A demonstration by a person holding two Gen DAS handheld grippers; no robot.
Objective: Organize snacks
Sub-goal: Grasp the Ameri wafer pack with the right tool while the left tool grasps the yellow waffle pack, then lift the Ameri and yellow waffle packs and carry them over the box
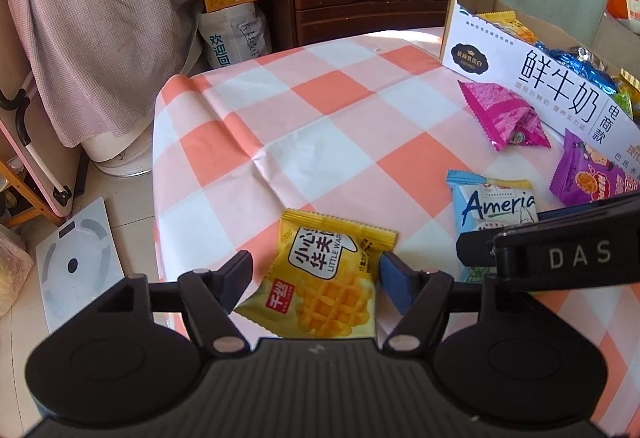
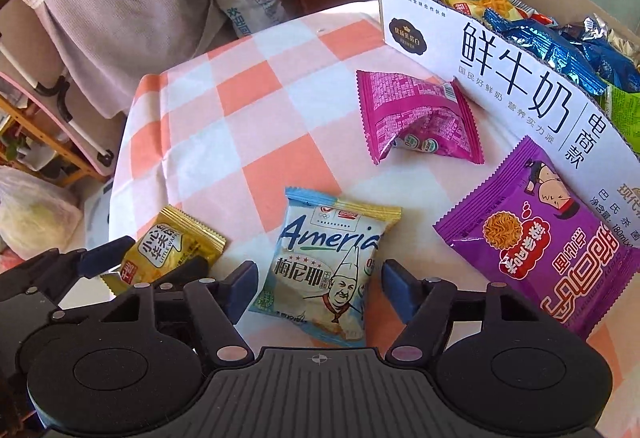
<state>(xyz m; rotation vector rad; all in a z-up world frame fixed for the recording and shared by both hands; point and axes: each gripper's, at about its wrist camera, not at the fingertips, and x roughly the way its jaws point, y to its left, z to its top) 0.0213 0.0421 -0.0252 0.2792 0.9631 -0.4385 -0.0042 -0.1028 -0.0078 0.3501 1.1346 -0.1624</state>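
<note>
The yellow foil waffle packet [image 1: 326, 278] lies flat on the checked bench [image 1: 304, 109] between your left tongs [image 1: 316, 278], long axis running away from you. Its right pad looks touching. The right tongs [image 2: 316, 286] straddle the pale-blue biscuit packet [image 2: 332, 270], gaping.

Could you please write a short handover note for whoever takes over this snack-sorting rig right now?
Left gripper: jaws open around the yellow waffle packet, not gripping.
Right gripper: jaws open around the blue America packet, not gripping.
Also loose on the checked tablecloth: pink packet, purple noodle packet, both beside the milk carton box.
Done: several snacks already in the box.
Left: four packets to box.
</note>
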